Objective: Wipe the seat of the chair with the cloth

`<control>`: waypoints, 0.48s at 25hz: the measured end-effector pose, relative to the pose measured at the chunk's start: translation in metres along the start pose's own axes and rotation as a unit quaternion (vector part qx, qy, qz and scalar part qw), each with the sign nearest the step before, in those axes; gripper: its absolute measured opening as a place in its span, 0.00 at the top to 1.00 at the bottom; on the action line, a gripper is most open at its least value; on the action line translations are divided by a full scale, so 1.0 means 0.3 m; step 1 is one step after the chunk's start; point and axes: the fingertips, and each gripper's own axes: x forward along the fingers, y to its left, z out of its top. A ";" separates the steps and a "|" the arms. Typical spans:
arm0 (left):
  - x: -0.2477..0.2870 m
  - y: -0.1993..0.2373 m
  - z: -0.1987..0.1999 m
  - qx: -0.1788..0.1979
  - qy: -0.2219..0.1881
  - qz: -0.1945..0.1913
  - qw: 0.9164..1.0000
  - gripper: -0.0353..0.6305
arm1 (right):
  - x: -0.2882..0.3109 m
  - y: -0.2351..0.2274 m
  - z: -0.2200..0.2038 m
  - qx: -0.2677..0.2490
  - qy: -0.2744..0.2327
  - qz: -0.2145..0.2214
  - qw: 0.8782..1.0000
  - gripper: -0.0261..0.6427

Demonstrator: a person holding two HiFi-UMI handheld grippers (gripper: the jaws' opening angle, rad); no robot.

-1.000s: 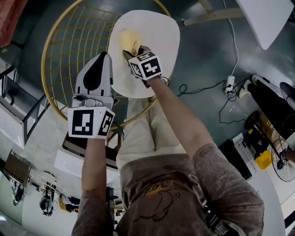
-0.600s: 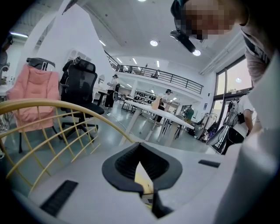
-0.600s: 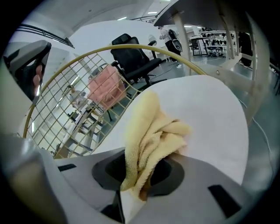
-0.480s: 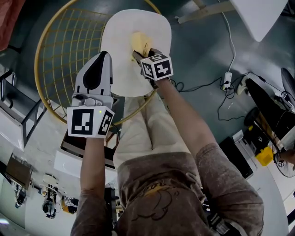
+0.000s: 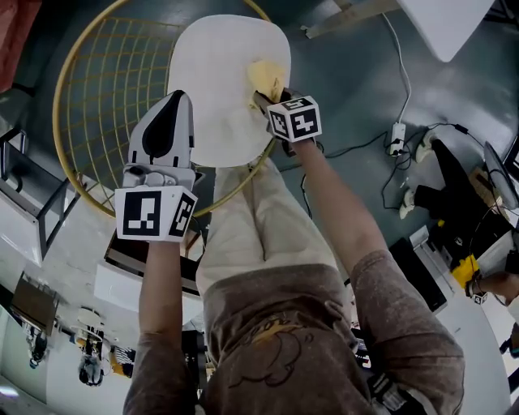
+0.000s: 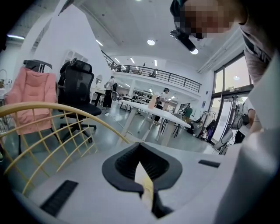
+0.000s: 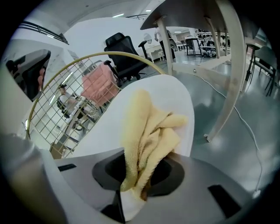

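The chair has a white seat (image 5: 215,81) and a gold wire back (image 5: 97,105). A yellow cloth (image 5: 265,79) lies bunched on the seat near its right edge, and my right gripper (image 5: 264,97) is shut on it and presses it to the seat. In the right gripper view the cloth (image 7: 148,131) hangs out of the jaws over the seat (image 7: 175,98). My left gripper (image 5: 179,99) hovers over the seat's left rim, shut and holding nothing. Its own view shows the right gripper's pads met (image 6: 141,162) and the wire back (image 6: 52,118) to the left.
A person's beige trouser legs (image 5: 259,227) stand just in front of the seat. Cables and a power strip (image 5: 397,138) lie on the grey floor to the right. A white tabletop (image 5: 454,24) and its leg (image 5: 357,18) are at the upper right. A black office chair (image 7: 124,48) stands behind.
My right gripper has dragged the cloth rightward across the seat, from near its middle to its right edge. The left gripper has stayed about where it was.
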 end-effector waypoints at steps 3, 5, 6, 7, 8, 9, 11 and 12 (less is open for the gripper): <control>-0.005 -0.014 0.001 0.002 0.000 0.001 1.000 0.93 | -0.028 -0.033 -0.022 0.001 -0.001 -0.004 1.000 0.79; -0.009 -0.021 0.001 0.001 -0.001 0.001 1.000 0.93 | -0.046 -0.052 -0.038 0.002 0.000 -0.008 1.000 0.79; -0.011 -0.024 0.001 0.001 -0.001 0.000 1.000 0.93 | -0.055 -0.061 -0.046 0.004 0.000 -0.010 1.000 0.79; -0.012 -0.028 0.001 0.001 -0.001 0.000 1.000 0.93 | -0.064 -0.070 -0.053 0.005 0.001 -0.012 1.000 0.79; -0.014 -0.031 0.002 0.001 -0.001 0.000 1.000 0.93 | -0.073 -0.080 -0.061 0.007 0.002 -0.014 1.000 0.79; -0.015 -0.035 0.002 0.001 -0.001 0.000 1.000 0.93 | -0.082 -0.090 -0.069 0.008 0.003 -0.017 1.000 0.79; -0.020 -0.041 0.006 0.000 -0.003 0.001 1.000 0.93 | -0.102 -0.112 -0.085 0.011 0.006 -0.022 1.000 0.79; -0.024 -0.043 0.009 0.000 -0.004 0.001 1.000 0.93 | -0.113 -0.123 -0.092 0.013 0.008 -0.026 1.000 0.79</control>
